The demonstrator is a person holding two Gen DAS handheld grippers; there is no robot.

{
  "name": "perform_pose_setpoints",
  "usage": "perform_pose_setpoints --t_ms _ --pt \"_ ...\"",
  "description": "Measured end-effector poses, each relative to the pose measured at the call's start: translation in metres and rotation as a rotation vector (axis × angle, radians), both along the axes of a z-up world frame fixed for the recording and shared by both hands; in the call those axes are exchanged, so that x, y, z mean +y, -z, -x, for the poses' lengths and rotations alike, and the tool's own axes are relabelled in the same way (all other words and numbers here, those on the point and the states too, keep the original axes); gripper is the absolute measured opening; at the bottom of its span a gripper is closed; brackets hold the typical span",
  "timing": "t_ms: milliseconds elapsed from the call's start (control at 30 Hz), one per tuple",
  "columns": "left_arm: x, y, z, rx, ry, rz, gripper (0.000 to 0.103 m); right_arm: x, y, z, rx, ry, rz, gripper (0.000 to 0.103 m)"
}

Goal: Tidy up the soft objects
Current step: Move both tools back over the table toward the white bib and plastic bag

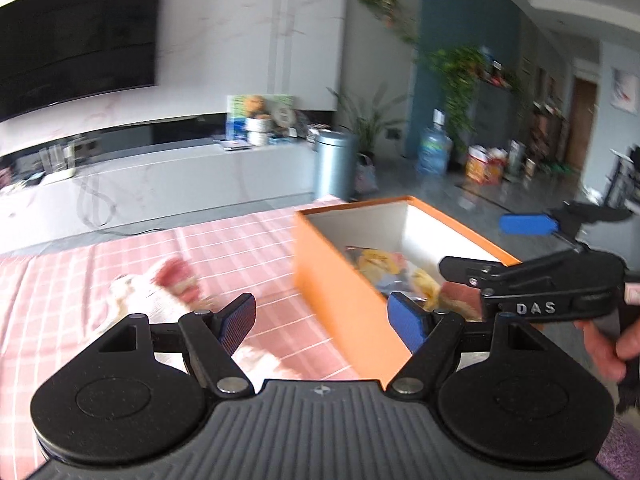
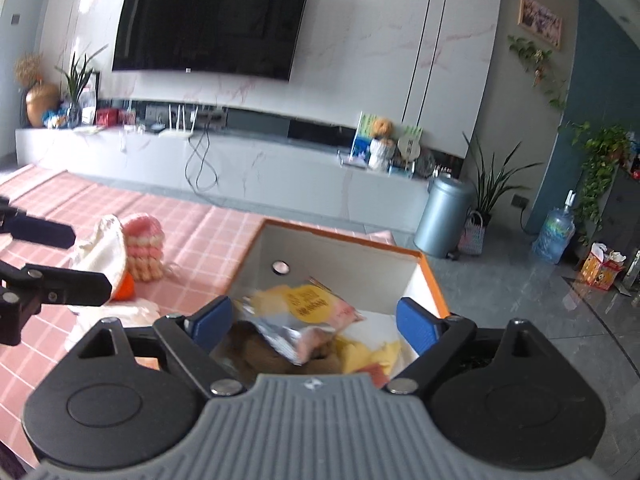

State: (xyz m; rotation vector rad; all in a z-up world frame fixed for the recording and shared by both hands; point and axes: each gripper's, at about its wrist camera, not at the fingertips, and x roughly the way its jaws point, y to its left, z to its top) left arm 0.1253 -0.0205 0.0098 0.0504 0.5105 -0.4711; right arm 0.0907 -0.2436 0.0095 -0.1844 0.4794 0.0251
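Two hand-held grippers over a table spread with a pink checked cloth (image 2: pixel 192 236). The right gripper (image 2: pixel 314 322) hangs above the near end of the orange box (image 2: pixel 434 280), jaws spread wide with nothing between the pads; under it lie a crinkled foil snack bag (image 2: pixel 304 312), something brown and yellow scraps, already inside. The left gripper (image 1: pixel 320 322) straddles the box's left wall, jaws likewise spread and empty. Still outside, left of the box, sits a pile of soft things: a pink knitted piece (image 2: pixel 144 248), a cream cloth (image 2: pixel 104 252) and a small orange item (image 2: pixel 124 288), touching one another.

These probably weigh little, give under the pads and drape when lifted; a pinch on a bunched fold or the thick knit should hold better than one on a flat edge.

The cloth around the pile lies bare, leaving open approach. The box's upright walls must be cleared from above, and the two grippers work close together there.
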Motion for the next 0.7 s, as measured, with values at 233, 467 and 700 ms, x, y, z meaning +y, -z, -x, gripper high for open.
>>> perform_pose_setpoints --t_ms 233,467,700 --pt "0.044 0.017 0.015 0.023 -0.181 0.075 0.088 0.049 0.01 0.027 -0.075 -0.039 -0.018 0.089" --pt "0.086 0.043 0.019 0.098 -0.281 0.149 0.088 0.088 0.033 0.039 -0.061 -0.125 0.002 0.086" --pt "0.107 0.054 0.019 0.117 -0.334 0.198 0.088 0.112 0.047 0.031 -0.024 -0.181 0.043 0.075"
